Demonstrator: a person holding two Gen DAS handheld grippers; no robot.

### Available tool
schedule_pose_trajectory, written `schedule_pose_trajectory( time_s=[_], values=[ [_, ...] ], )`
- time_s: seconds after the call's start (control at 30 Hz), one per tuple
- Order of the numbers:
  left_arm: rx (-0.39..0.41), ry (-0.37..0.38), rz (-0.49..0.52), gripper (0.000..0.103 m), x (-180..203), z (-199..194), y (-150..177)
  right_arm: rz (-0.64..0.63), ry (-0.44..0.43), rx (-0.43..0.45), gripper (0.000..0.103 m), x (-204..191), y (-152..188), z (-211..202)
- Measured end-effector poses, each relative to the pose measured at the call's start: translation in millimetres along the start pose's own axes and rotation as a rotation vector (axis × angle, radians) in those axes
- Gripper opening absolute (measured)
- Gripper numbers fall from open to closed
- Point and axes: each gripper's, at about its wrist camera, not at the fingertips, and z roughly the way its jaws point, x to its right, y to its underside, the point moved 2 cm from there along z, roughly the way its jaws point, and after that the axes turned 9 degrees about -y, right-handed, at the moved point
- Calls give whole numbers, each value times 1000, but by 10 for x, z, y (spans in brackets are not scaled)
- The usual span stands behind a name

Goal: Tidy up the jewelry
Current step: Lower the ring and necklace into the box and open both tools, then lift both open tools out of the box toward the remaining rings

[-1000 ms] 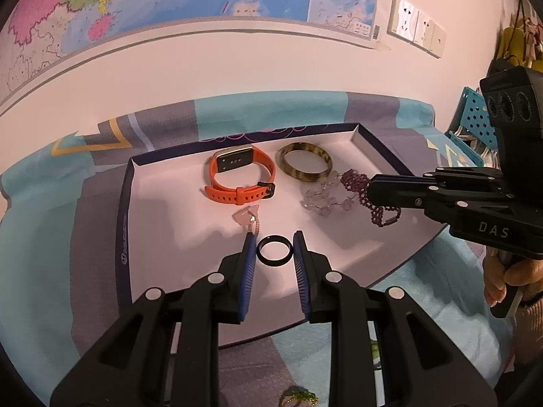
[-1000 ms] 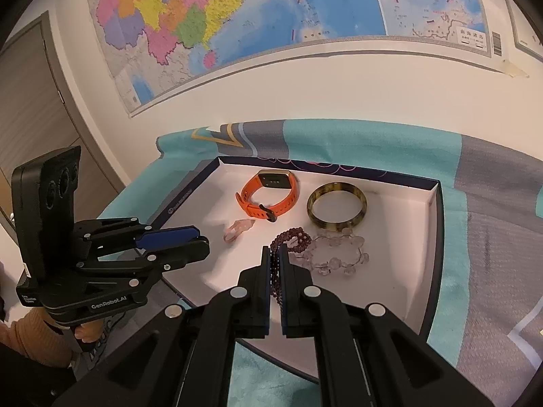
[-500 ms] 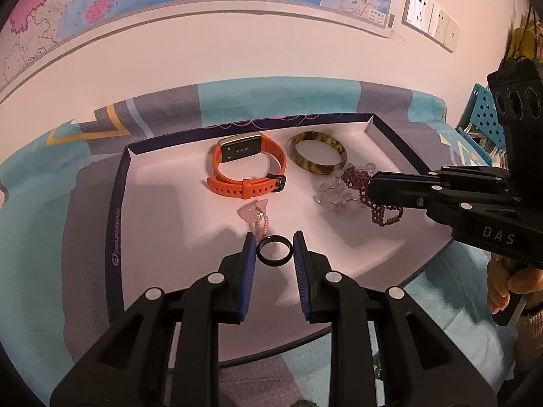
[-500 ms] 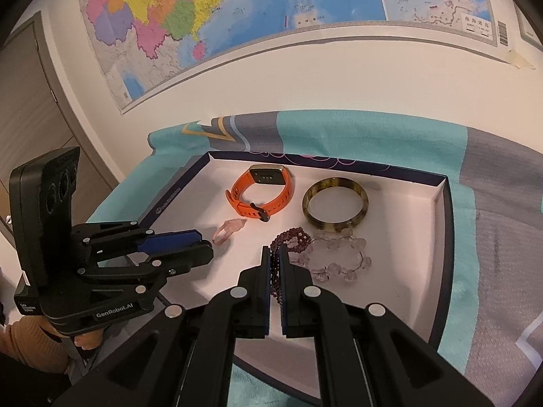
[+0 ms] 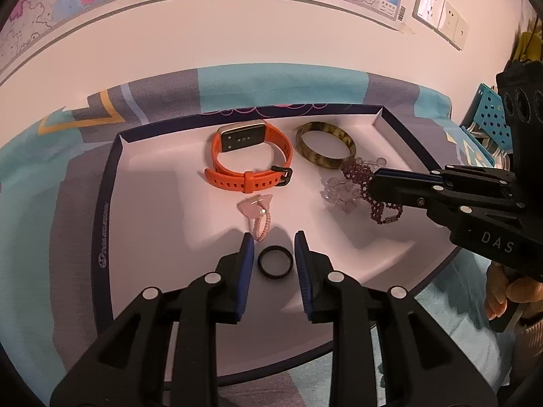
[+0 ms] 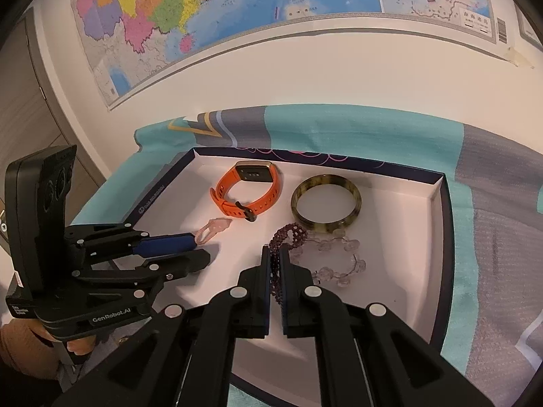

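Observation:
A white tray with a dark blue rim (image 5: 112, 183) (image 6: 444, 224) holds the jewelry. A small black ring (image 5: 274, 262) lies on the tray floor between the fingers of my open left gripper (image 5: 274, 240), untouched. My right gripper (image 6: 275, 254) is shut on a dark purple beaded bracelet (image 6: 288, 234) (image 5: 359, 173), whose far end rests by a clear bead bracelet (image 6: 339, 261) (image 5: 334, 193). An orange watch (image 5: 251, 162) (image 6: 251, 190), a mottled brown bangle (image 5: 325, 149) (image 6: 325, 203) and a pink charm (image 5: 258, 210) (image 6: 213, 227) lie in the tray.
The tray sits on a teal and grey patterned cloth (image 5: 51, 203) (image 6: 492, 203) against a white wall with a map (image 6: 237, 17). Wall sockets (image 5: 441, 20) are at the upper right. A blue perforated object (image 5: 488, 125) stands at the far right.
The black ring now lies deeper between my left fingers, which have opened a little and moved slightly forward. My right gripper stays shut on the purple bracelet, nearly still.

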Motion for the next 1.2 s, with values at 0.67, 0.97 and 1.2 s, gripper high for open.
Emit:
schedule_pose_trajectory(
  time_s=[0.67,0.97,1.2],
  values=[
    [170,-8,1,97,-88,-888,523,-78,-10,42,67,-418,628,-647],
    [120,3,4,97,-17,-976,867,-43,-6,10,84,-497,967,-639],
    [97,22,-56,97,-74,-964,991,-43,5,2,84,-513,1059,-630]
  ],
)
